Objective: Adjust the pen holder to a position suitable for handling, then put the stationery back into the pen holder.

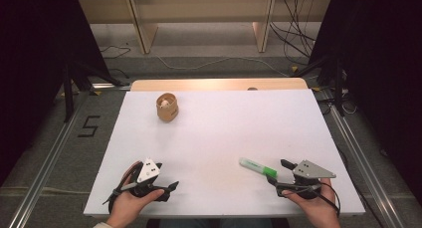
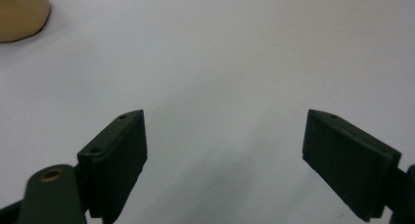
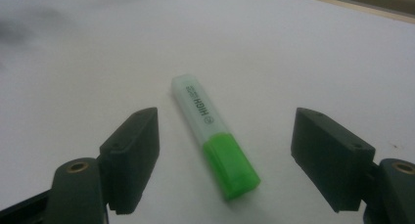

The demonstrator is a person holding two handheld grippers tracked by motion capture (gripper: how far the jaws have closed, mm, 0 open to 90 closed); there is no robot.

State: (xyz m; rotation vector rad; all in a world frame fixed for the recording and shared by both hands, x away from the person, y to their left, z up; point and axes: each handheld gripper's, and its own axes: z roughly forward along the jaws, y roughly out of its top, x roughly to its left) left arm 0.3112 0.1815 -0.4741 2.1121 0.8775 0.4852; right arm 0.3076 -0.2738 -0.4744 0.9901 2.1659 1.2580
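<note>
Holding the left gripper (image 1: 168,177) low over the near left part of the white table (image 1: 219,138), you have its jaws spread wide apart with nothing between them; in the left gripper view (image 2: 225,145) bare white surface shows between the two black pads. Your left hand (image 1: 130,200) wraps the body of the tool at the near edge.

Farther off, toward the far left of the table, stands a small tan wooden cup (image 1: 166,107) with something pale inside it, well apart from both tools; its rounded side shows at the top left corner of the left gripper view (image 2: 22,13).

To the right, a green highlighter (image 1: 258,167) lies flat on the table, its clear body pointing far and left and its green cap toward you. In the right gripper view the highlighter (image 3: 215,136) lies on the surface in the gap between the jaws, touched by neither pad.

Your right gripper (image 1: 278,172), held in your right hand (image 1: 313,203) at the near right, has its jaws wide apart just beside the cap end, and it grips nothing (image 3: 225,150).
</note>
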